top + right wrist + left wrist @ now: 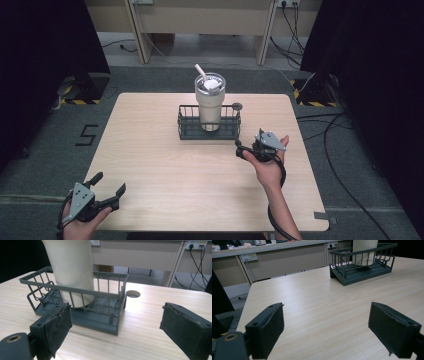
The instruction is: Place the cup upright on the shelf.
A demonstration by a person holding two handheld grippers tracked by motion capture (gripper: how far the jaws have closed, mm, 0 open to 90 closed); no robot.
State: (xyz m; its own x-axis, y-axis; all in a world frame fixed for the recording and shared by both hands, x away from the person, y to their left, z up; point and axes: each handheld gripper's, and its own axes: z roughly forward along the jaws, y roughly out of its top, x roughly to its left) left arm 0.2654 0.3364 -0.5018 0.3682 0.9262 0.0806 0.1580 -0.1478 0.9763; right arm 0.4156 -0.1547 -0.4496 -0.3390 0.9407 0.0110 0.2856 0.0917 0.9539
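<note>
A tall cream-coloured tumbler point(210, 102) with a clear lid and white straw is seen standing upright inside a dark grey wire basket point(208, 129) at the table's far middle. Small print on its base cannot be read. The right gripper point(248, 146), jaws spread wide, is held just beside the basket; the left gripper point(107, 188), equally wide, is held at the pale wooden table's point(175, 165) near left corner.

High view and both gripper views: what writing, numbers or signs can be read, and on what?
"5": black mark on the grey floor, left of the table.
Small dark print low on the tumbler, seen through the basket bars: too blurred to read.
Nothing else legible.
</note>
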